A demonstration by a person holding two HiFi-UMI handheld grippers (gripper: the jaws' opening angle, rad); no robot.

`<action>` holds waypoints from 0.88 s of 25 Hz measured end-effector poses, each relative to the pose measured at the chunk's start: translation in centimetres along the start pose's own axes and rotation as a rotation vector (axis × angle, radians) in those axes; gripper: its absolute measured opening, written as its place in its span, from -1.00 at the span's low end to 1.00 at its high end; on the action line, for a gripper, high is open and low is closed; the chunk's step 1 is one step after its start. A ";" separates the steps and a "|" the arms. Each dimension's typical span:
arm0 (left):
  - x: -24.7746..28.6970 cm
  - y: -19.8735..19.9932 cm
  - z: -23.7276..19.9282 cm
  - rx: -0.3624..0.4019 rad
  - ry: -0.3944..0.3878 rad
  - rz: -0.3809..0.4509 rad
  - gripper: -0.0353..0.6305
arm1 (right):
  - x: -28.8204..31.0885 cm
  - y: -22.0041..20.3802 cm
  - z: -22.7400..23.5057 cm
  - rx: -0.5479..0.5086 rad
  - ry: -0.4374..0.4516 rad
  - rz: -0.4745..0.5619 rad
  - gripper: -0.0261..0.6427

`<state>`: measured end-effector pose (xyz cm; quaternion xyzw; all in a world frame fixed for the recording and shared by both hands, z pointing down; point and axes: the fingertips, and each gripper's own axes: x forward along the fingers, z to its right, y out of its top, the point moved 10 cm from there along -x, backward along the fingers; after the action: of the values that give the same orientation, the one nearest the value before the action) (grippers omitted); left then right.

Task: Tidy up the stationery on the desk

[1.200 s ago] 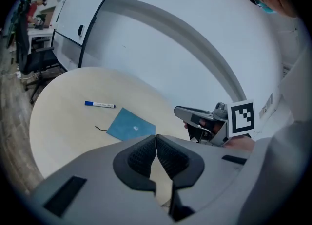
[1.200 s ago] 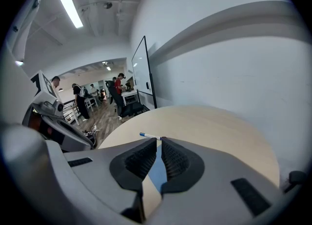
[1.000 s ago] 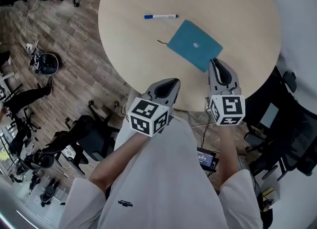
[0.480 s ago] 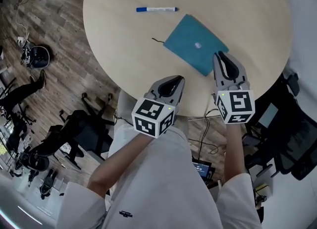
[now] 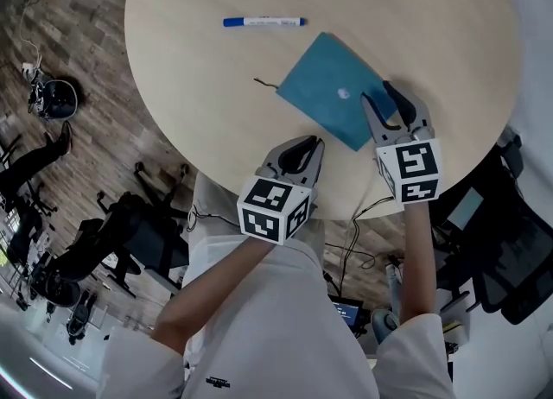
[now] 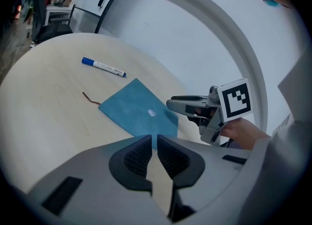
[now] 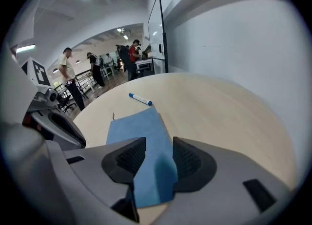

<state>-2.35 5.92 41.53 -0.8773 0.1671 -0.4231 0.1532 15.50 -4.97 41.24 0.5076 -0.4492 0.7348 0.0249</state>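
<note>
A blue notebook lies flat on the round wooden table, with a thin brown ribbon trailing from its left edge. A white marker pen with a blue cap lies beyond it, apart from the notebook. My right gripper is open, and its jaws straddle the notebook's near right corner; I cannot tell whether they touch it. My left gripper is shut and empty, hovering at the table's near edge just short of the notebook. The pen shows far left.
Black office chairs and cables stand on the wooden floor left of the table. A dark chair stands at the right. Several people stand far off in the room behind the table.
My right gripper has moved forward over the notebook's near corner. The left gripper stays at the table edge, still shut. The head view has shifted slightly.
</note>
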 end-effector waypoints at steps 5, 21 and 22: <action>1.2 -0.2 -0.7 -0.023 0.008 -0.002 -0.82 | 2.2 -0.1 1.2 -0.038 0.035 -0.053 -0.41; 3.8 0.3 -3.0 -0.071 0.004 -0.056 -0.56 | 3.8 0.0 2.9 -0.093 0.223 -0.147 -0.41; 3.9 0.3 -3.0 -0.062 0.004 -0.058 -0.56 | 3.8 0.0 2.9 -0.093 0.219 -0.149 -0.41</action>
<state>-2.46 3.62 45.84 -0.8851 0.1550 -0.4238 0.1135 15.78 -8.49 44.40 0.4548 -0.4382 0.7604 0.1516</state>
